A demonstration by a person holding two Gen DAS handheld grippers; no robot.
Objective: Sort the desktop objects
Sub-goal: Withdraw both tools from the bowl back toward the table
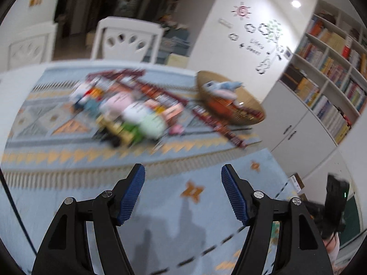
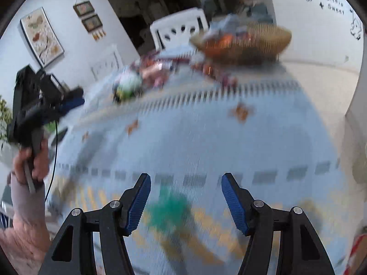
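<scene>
Both views are blurred by motion. A pile of mixed objects (image 1: 123, 112) lies on the patterned blue tablecloth (image 1: 160, 206), with soft pink, white and green things among packets. A woven basket (image 1: 231, 98) holding a blue plush and packets stands to its right. My left gripper (image 1: 183, 171) is open and empty, well short of the pile. My right gripper (image 2: 185, 181) is open and empty above the cloth (image 2: 206, 137); the pile (image 2: 142, 78) and basket (image 2: 243, 41) are far ahead. The left gripper also shows in the right wrist view (image 2: 75, 96), held by a hand.
White chairs (image 1: 128, 39) stand behind the table. A white bookshelf with cupboards (image 1: 321, 80) fills the right side. Red packets (image 1: 220, 123) trail from the basket toward the table's right edge. A black cable (image 2: 54, 155) hangs from the left gripper.
</scene>
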